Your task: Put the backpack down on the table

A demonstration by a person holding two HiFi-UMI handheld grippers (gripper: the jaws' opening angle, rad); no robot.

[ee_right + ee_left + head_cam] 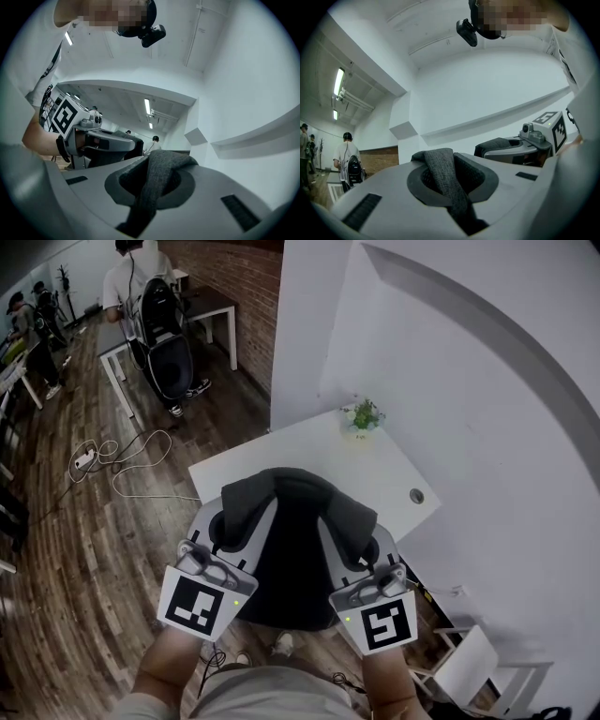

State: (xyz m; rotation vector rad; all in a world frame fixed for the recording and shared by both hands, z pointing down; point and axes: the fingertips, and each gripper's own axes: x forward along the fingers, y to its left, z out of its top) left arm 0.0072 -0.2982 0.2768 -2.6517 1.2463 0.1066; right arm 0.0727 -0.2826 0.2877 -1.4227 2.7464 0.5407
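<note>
Grey-fabric backpack [291,559] hangs over the near edge of the white table [384,474], left gripper [234,521] and right gripper [364,545] each clamped on a shoulder strap [443,171]; lower both level, base flat onto the table short of the far-edge plant [363,415], before letting go.

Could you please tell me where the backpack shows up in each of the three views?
Head view: backpack at lower centre, overlapping the table's near edge.
Left gripper view: its grey strap at bottom centre, between the jaws.
Right gripper view: the strap at bottom centre, between the jaws.
Shared landmark: the white wall ledge.
</note>
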